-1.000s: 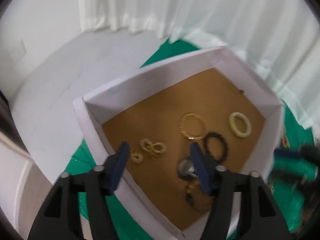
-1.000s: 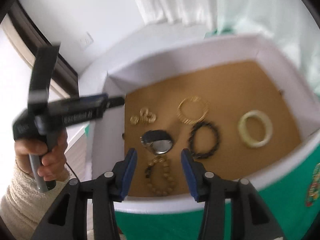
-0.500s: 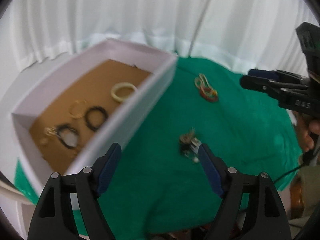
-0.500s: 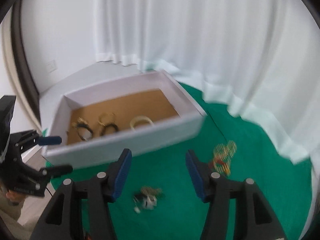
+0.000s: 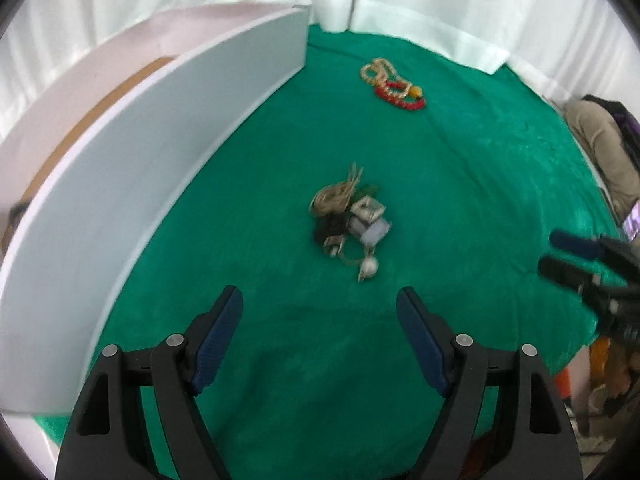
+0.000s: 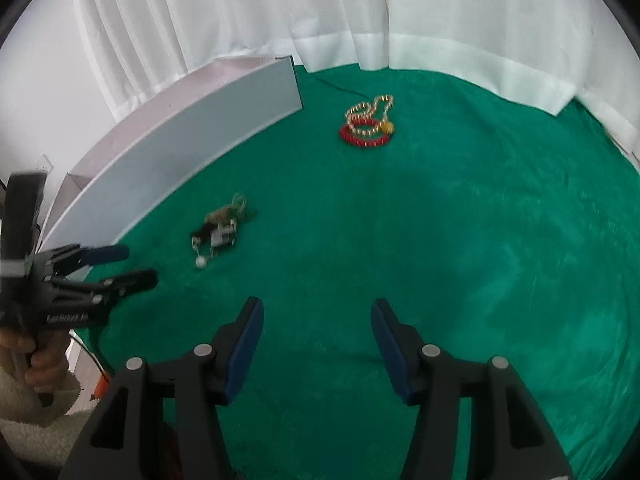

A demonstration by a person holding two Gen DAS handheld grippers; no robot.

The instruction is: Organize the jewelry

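Note:
A tangled pile of small jewelry (image 5: pixel 350 220) with a pearl bead lies on the green cloth (image 5: pixel 460 200), just ahead of my open, empty left gripper (image 5: pixel 320 304). In the right wrist view the pile (image 6: pixel 220 232) lies left of centre. A red bead bracelet with a gold bead chain (image 5: pixel 394 82) lies farther back, and it shows in the right wrist view (image 6: pixel 368 128). My right gripper (image 6: pixel 316 316) is open and empty above bare cloth. The white box (image 5: pixel 132 168) stands at the left, its inside mostly hidden.
White curtains (image 6: pixel 280 12) hang behind the table. The box's long white wall (image 6: pixel 180 148) runs along the left of the cloth. The left gripper shows at the left of the right wrist view (image 6: pixel 116 266). The right gripper shows at the right edge of the left wrist view (image 5: pixel 568 256).
Both grippers have swung away from over the box and its jewelry to low over the green cloth. The left gripper has come closer to the tangled pile.

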